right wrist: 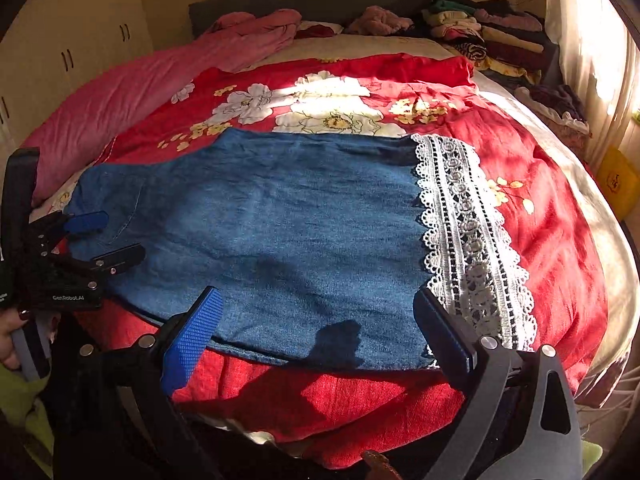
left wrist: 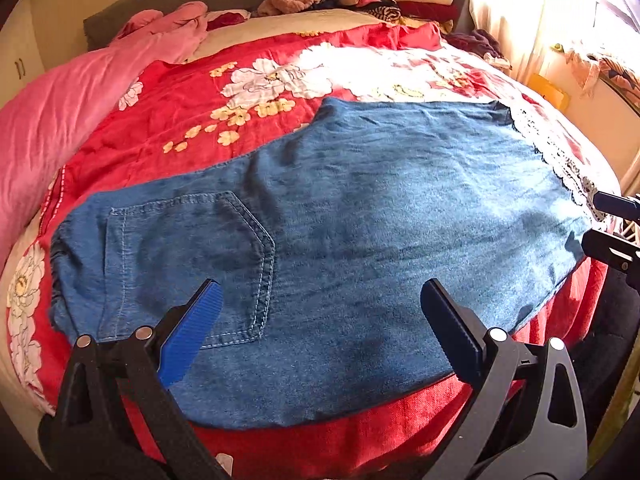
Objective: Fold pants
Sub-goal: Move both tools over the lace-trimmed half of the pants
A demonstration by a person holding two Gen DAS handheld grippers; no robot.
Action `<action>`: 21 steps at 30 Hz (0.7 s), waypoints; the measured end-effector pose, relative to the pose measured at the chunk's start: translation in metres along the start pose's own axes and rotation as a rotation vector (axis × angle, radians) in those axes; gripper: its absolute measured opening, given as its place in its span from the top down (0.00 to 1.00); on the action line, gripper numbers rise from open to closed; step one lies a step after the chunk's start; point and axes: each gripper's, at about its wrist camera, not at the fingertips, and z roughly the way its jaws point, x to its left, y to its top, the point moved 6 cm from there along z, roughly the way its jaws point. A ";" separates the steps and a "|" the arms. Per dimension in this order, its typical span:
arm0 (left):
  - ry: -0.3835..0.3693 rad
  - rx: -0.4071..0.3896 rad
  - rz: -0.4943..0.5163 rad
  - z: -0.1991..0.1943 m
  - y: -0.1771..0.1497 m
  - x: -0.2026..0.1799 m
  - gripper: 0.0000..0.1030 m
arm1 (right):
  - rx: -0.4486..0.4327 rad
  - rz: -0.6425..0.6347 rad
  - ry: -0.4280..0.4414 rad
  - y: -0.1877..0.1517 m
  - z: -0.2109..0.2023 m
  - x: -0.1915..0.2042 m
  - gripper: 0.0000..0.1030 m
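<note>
Blue denim pants (right wrist: 280, 232), folded flat, white lace hem (right wrist: 472, 240) at 3 o'clock; lying centre of red floral bedspread (right wrist: 540, 208) on bed. Left hand-held gripper (left wrist: 320, 320): jaws apart, empty, over pocket end. Right hand-held gripper (right wrist: 320, 328): jaws wide apart, empty, at hem end.

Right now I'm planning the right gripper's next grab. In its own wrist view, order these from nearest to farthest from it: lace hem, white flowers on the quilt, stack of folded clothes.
1. Lace hem: just ahead of the right gripper, on its right side.
2. White flowers: beyond the pants, mid-bed.
3. Stack of folded clothes: far right corner, by the headboard.
</note>
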 end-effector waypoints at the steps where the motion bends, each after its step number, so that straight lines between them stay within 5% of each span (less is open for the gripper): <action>1: 0.004 0.010 0.004 0.004 -0.002 0.001 0.09 | 0.029 0.010 -0.004 -0.004 0.006 -0.003 0.07; 4: 0.010 0.049 0.007 0.019 -0.011 0.004 0.09 | 0.129 0.056 -0.026 -0.018 0.026 -0.016 0.07; 21: -0.014 -0.043 0.002 -0.025 0.024 -0.009 0.09 | -0.079 0.143 -0.003 0.008 -0.044 -0.046 0.07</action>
